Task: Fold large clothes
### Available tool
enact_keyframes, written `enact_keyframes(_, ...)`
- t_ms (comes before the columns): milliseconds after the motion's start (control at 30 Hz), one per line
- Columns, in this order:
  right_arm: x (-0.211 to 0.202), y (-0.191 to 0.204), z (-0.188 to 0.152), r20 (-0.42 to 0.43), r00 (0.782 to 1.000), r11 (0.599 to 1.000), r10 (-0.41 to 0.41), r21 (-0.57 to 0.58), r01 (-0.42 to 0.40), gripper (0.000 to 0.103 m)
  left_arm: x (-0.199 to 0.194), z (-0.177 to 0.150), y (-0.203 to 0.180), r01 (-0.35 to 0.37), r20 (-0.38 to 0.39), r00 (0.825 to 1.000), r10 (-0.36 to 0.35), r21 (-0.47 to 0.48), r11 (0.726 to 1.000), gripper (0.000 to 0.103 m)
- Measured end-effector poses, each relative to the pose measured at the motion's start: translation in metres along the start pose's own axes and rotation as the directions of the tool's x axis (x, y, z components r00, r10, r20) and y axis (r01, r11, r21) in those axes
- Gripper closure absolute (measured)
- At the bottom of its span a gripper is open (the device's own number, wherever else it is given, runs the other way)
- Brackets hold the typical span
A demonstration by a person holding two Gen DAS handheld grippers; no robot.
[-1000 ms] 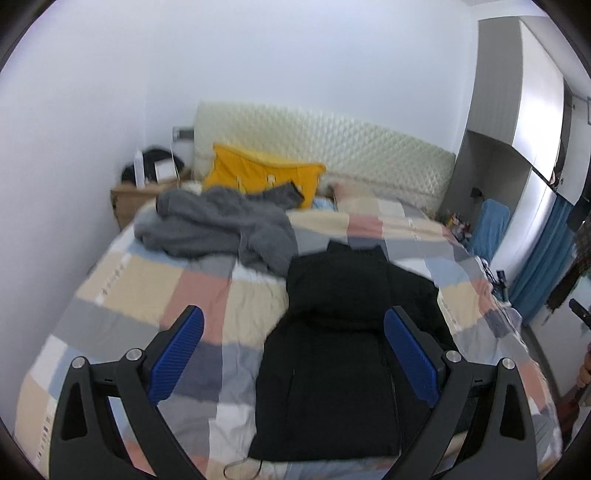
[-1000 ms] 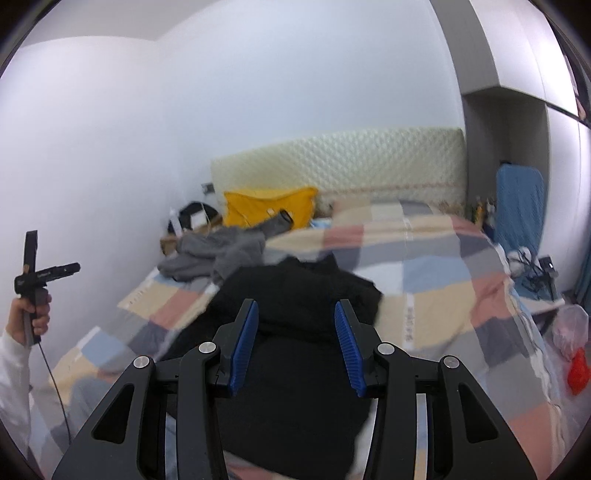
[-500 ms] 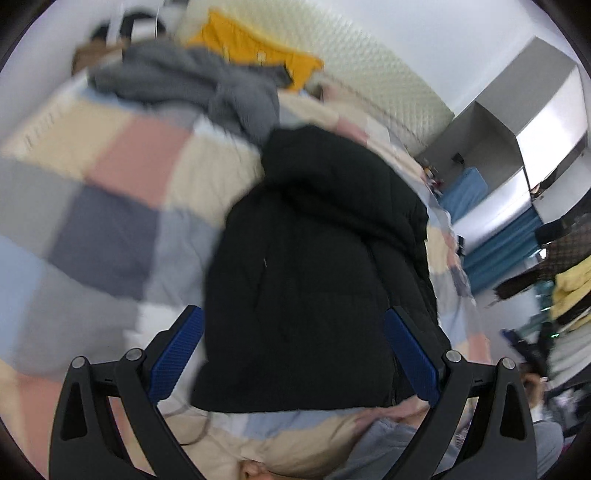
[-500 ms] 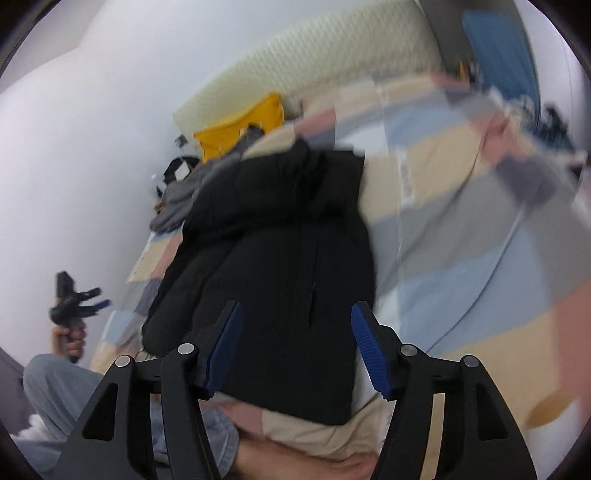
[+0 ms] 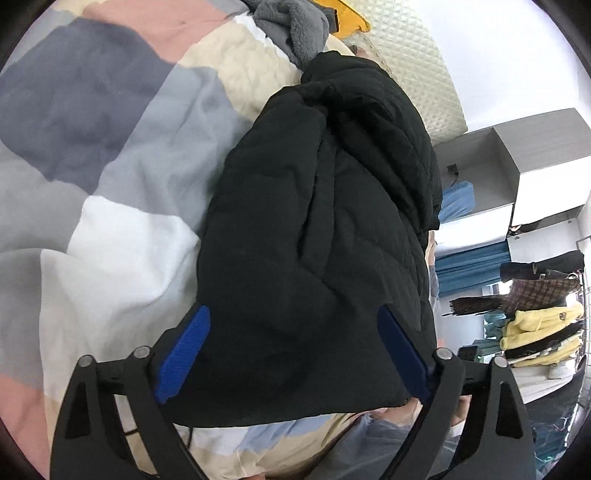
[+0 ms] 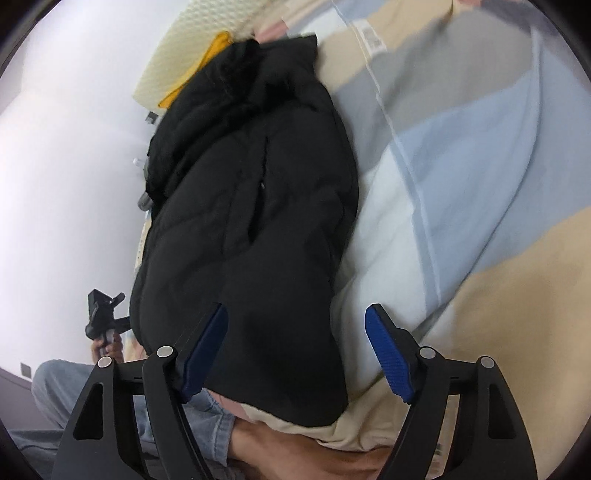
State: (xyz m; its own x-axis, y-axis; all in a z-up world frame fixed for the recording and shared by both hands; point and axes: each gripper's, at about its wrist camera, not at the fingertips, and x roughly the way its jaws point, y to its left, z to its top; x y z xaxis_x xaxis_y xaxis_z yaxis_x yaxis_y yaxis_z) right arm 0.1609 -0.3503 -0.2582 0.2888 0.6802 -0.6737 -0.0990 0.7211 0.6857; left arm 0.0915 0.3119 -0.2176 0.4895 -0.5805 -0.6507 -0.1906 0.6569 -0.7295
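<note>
- Two wide-open jaws of the left gripper (image 5: 291,354), just narrowing, frame the near hem of the black jacket (image 5: 317,236), gripping nothing; the jacket's long axis runs from hem toward the headboard (image 5: 413,62)
- Right gripper (image 6: 297,356), just opening, empty, straddles the hem's right corner (image 6: 321,402); both hover equally near

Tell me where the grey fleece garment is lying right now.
In the left wrist view the grey fleece garment lies at the top, on the patchwork duvet near the headboard, just beyond the black padded jacket and beside the yellow pillow.
</note>
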Motion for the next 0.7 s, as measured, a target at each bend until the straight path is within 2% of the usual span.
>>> enact_keyframes(167, 0.013, 0.004, 0.000, -0.022, 1.000, 1.000, -0.014, -0.005, 0.014, 0.023, -0.004, 0.003, 0.017, -0.120, -0.006, 0.993, 0.120, -0.010, 0.993, 0.016)
enact_keyframes(333, 0.018, 0.003, 0.001, -0.035, 0.999, 1.000, -0.014, 0.024, 0.015, 0.021, 0.009, -0.004, 0.021, -0.054, -0.067, 0.996, 0.054, -0.006, 0.999, 0.016)
enact_keyframes(400, 0.018, 0.009, 0.004, -0.046, 0.999, 1.000, 0.002, 0.018, -0.001, 0.021, 0.013, -0.007, 0.014, -0.004, -0.085, 0.996, 0.005, 0.013, 1.000, 0.016)
enact_keyframes(467, 0.018, 0.019, 0.006, -0.056, 0.997, 0.999, 0.051, 0.002, -0.051, 0.021, 0.012, -0.009, 0.001, 0.073, -0.088, 0.994, -0.069, 0.048, 0.996, 0.016)
enact_keyframes(533, 0.014, 0.030, 0.005, -0.052, 0.991, 0.993, 0.119, -0.017, -0.120, 0.021, 0.002, -0.010, -0.011, 0.175, -0.079, 0.983, -0.168, 0.088, 0.981, 0.016)
enact_keyframes(633, 0.009, 0.042, 0.004, -0.025, 0.986, 0.984, 0.164, -0.064, -0.165, 0.021, -0.010, -0.006, -0.020, 0.295, -0.064, 0.955, -0.289, 0.116, 0.949, 0.016)
enact_keyframes(667, 0.009, 0.041, 0.004, -0.022, 0.985, 0.983, 0.168, -0.063, -0.170, 0.021, -0.009, -0.005, -0.019, 0.314, -0.068, 0.949, -0.308, 0.107, 0.943, 0.016)
enact_keyframes(700, 0.011, 0.037, 0.003, -0.023, 0.985, 0.984, 0.169, -0.049, -0.170, 0.021, -0.006, -0.003, -0.019, 0.302, -0.072, 0.953, -0.296, 0.104, 0.948, 0.016)
